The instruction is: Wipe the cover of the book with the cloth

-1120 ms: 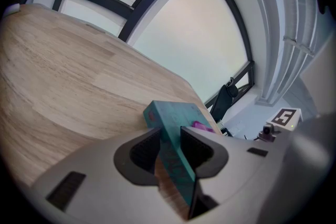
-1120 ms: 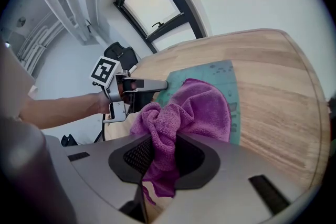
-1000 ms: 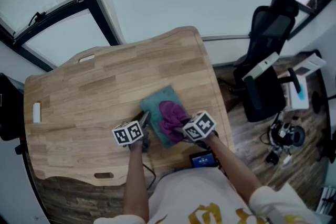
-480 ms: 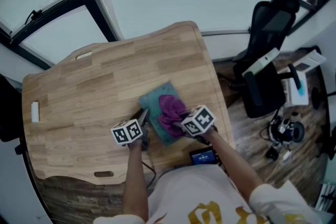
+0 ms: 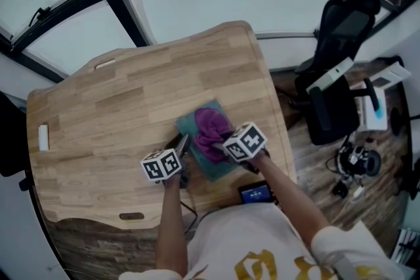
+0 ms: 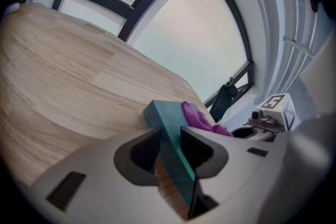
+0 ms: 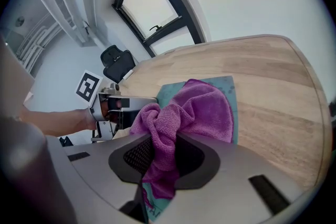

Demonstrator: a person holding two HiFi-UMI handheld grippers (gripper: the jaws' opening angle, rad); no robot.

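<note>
- The left tool (image 6: 169,140) pinches the edge of the teal book (image 6: 160,114), which lies near the desk's (image 5: 118,108) front edge, toward the right corner.
- The right tool (image 7: 164,152) pinches the purple cloth (image 7: 205,107), which rests on the book cover.

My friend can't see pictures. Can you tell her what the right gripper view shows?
The right gripper is shut on a bunched purple cloth that lies on a teal book on a wooden table. Past the cloth, the left gripper is at the book's far edge.
</note>
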